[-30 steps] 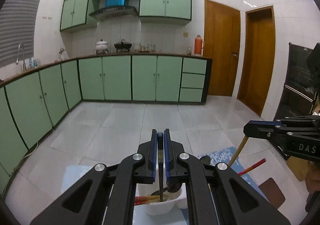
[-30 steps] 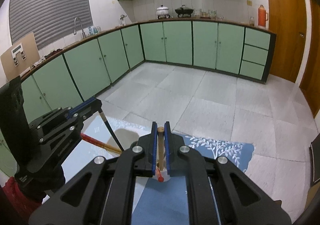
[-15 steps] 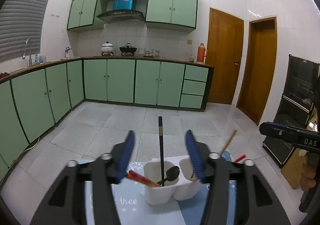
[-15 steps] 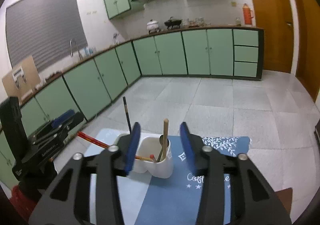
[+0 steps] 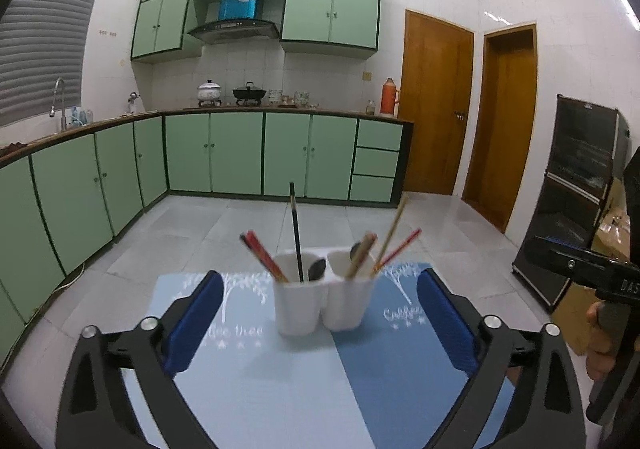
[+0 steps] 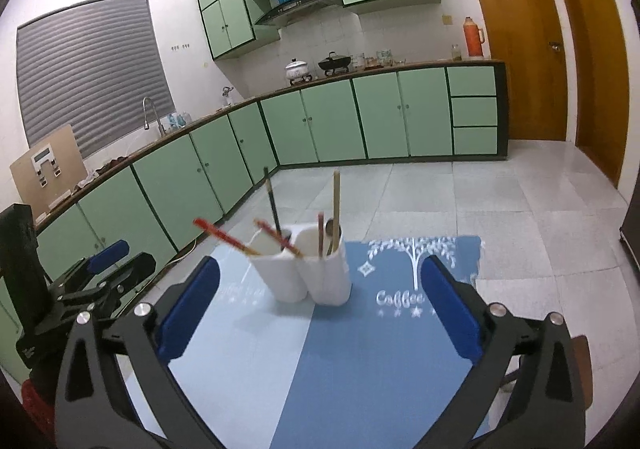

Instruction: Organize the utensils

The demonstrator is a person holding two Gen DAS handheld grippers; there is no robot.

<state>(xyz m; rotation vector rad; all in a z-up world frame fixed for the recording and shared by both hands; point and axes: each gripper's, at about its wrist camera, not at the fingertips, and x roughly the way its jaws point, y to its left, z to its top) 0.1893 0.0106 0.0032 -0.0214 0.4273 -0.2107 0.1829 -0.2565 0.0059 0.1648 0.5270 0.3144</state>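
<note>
Both claws just let go. The left gripper point(image 5: 320, 313) and right gripper point(image 6: 320, 297) are opening wide with nothing between the jaws, backed off from the white holder point(image 5: 320, 301). The black chopstick point(image 5: 296, 233) and wooden chopstick point(image 6: 336, 205) now stand inside it, so sorting looks about done.

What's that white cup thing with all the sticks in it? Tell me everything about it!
The white holder is two rounded cups joined side by side. It looks like smooth plastic or ceramic and stands upright on a blue mat. From the left wrist view, the left cup holds red chopsticks, one tall black chopstick and a dark spoon. The right cup holds a tan chopstick, a red one and another utensil. Neither tool touches it.
</note>
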